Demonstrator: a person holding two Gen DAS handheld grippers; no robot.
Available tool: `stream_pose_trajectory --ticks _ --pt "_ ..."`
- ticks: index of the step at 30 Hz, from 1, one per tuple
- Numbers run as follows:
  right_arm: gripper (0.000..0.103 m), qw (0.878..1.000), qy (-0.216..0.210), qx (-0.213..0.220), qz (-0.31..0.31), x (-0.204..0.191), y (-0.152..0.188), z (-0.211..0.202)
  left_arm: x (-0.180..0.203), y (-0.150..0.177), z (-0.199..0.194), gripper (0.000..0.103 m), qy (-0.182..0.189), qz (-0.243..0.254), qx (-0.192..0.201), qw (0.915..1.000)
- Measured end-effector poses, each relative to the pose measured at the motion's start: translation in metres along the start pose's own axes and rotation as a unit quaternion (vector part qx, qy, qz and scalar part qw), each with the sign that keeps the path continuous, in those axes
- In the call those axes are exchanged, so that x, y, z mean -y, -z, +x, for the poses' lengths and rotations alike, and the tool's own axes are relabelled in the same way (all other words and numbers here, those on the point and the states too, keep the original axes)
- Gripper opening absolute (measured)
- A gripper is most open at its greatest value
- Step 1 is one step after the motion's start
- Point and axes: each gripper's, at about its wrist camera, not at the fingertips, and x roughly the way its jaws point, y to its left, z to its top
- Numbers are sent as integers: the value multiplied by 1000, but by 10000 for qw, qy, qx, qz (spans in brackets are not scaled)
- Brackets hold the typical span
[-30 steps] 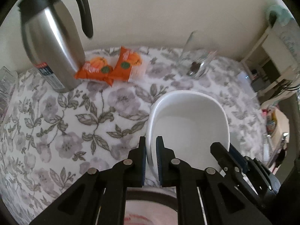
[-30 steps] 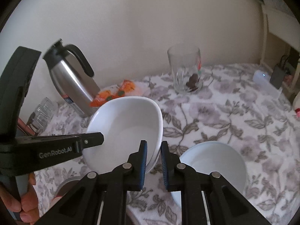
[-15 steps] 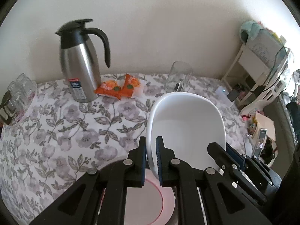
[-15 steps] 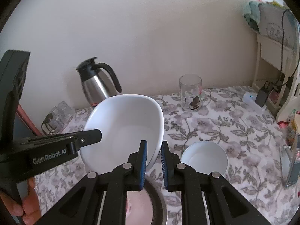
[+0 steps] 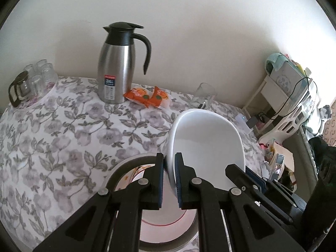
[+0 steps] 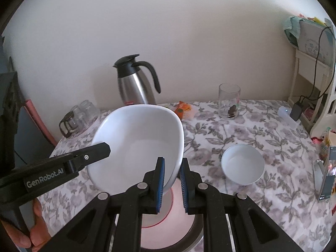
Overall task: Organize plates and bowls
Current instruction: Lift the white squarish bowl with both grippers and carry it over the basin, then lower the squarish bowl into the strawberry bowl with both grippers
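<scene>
Large white bowl point(image 5: 206, 147), glossy, smooth, rounded-oval rim, held tilted in the air above a plate; both grippers on it at once

Left gripper point(image 5: 169, 180): black hinged links, blue ribbed pads, clamped on the bowl's left rim, wall sandwiched between the pads. Right gripper point(image 6: 172, 185): same build, pinching the bowl's right rim, one pad inside, one outside. In the right wrist view the left gripper's finger reaches onto the opposite rim, white lettering on its black body, person's hand point(image 6: 31, 229) behind it

Plate point(image 5: 130, 170) directly beneath the bowl: round, flat, dark metallic-looking outer band, pale pinkish centre, thin red ring, orange print near the far edge

Small white bowl point(image 6: 242, 163): round, deep, upright on the table, right of the plate and apart from it

Tablecloth point(image 5: 63, 136): soft white fabric, grey flower-and-leaf print

Back of table, near the wall:
- steel carafe point(image 5: 117, 63), brushed cylinder, black lid and curved handle, label on the front
- orange snack packets point(image 5: 149, 97), crinkled, just beside the carafe's base
- clear tumbler point(image 6: 229, 100), something dark at the bottom
- cluster of small clear glasses point(image 5: 34, 79) with a dark-handled glass pot, far left corner

White shelving with cables at the right edge, off the table
</scene>
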Motion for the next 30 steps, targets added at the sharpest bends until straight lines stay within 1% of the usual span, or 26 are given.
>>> stream_pose_trajectory --ticks 5,10,15,22,26,30 --pt "16 10000 9 -58 -51 -9 10 -1 -15 12 -3 10 116 -154 -25 9998" --pt "16 9998 -5 -198 -78 -15 20 5 -26 21 -3 10 146 -327 -52 9993" --pt "16 9996 14 -244 -141 -19 22 7 -34 26 -1 10 194 -422 -119 9988" --pt "16 9993 -6 -309 -231 -24 27 11 -36 32 -2 10 73 -460 -94 9989" --pt "16 9990 -17 -372 -239 -22 28 15 -39 34 3 10 80 -514 -176 9985" --pt "16 9984 -16 -513 -243 -21 32 22 -41 38 10 10 10 -558 -312 9980"
